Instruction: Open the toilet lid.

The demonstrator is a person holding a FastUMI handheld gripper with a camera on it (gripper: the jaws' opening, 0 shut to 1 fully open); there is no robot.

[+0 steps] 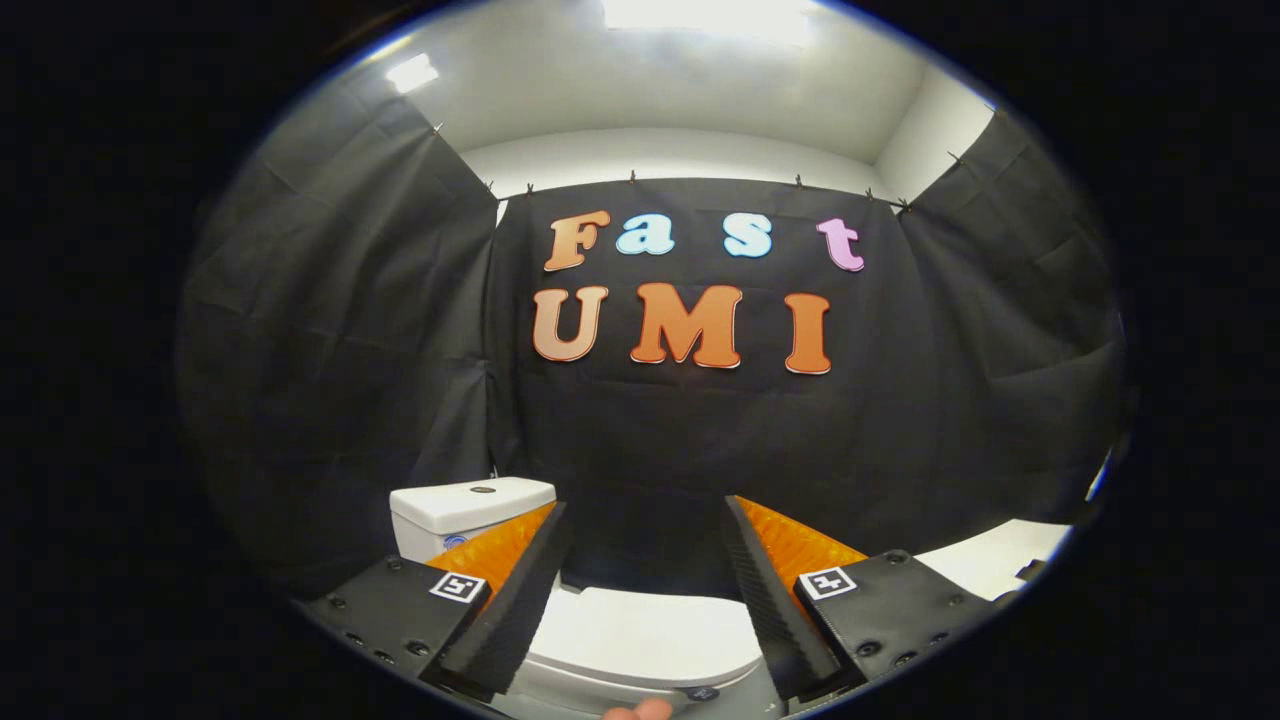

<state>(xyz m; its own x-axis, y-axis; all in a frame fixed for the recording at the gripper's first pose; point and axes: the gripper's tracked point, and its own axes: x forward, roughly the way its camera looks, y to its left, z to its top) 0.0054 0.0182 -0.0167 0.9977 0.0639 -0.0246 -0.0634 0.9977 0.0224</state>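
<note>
Below our two fingers, the toilet lid (650, 635) lies flat and closed on the bowl, its white top showing in the gap between them, while the cistern (470, 512) stands beyond the left finger against the black cloth wall (650, 440). Our gripper (645, 555) hangs above the lid with its jaws spread wide and nothing between them, the ribbed pads (520, 600) clear of any surface. We judge the task not yet begun: the lid's front edge must be caught before it can swing up. A fingertip (640, 711) of a person shows just at the lid's near rim. The risk we see is slipping: the lid looks smooth and thin-lipped, so a shallow bite could let it drop back, and coming down too far back would press the top instead of hooking the edge.
</note>
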